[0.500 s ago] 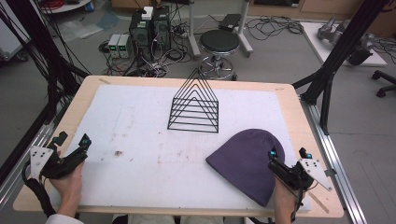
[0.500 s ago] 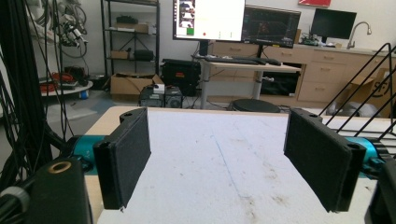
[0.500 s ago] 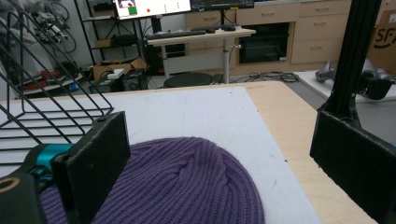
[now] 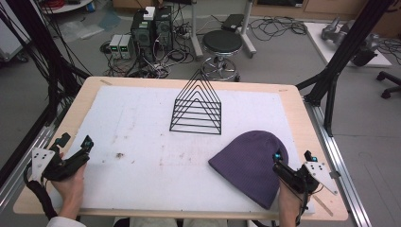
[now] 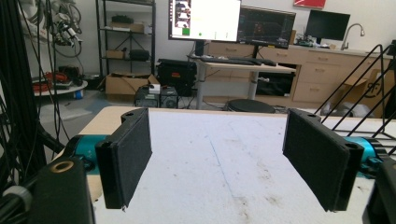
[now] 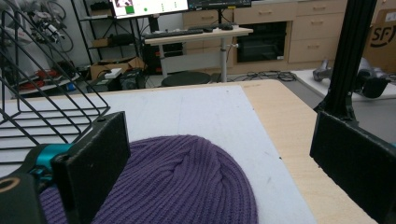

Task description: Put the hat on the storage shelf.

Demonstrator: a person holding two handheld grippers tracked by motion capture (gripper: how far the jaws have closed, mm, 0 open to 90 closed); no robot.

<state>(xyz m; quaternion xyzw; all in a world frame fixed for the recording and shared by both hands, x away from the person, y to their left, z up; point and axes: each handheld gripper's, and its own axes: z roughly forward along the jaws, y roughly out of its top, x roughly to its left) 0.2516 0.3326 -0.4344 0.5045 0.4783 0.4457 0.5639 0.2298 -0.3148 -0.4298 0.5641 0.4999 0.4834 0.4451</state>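
Note:
A purple knitted beanie lies flat on the white mat at the front right. Behind it, mid-table, stands a black wire rack shaped like a triangle. My right gripper rests at the beanie's right edge, jaws open; the right gripper view has the beanie low between them and the rack at left. My left gripper sits at the front left, held in a hand, open over bare mat, with the rack at right.
A wooden table edge borders the mat. Black frame struts rise at both sides. Beyond the far edge sit a round stool, computer boxes and cables on the floor. Small dark specks mark the mat.

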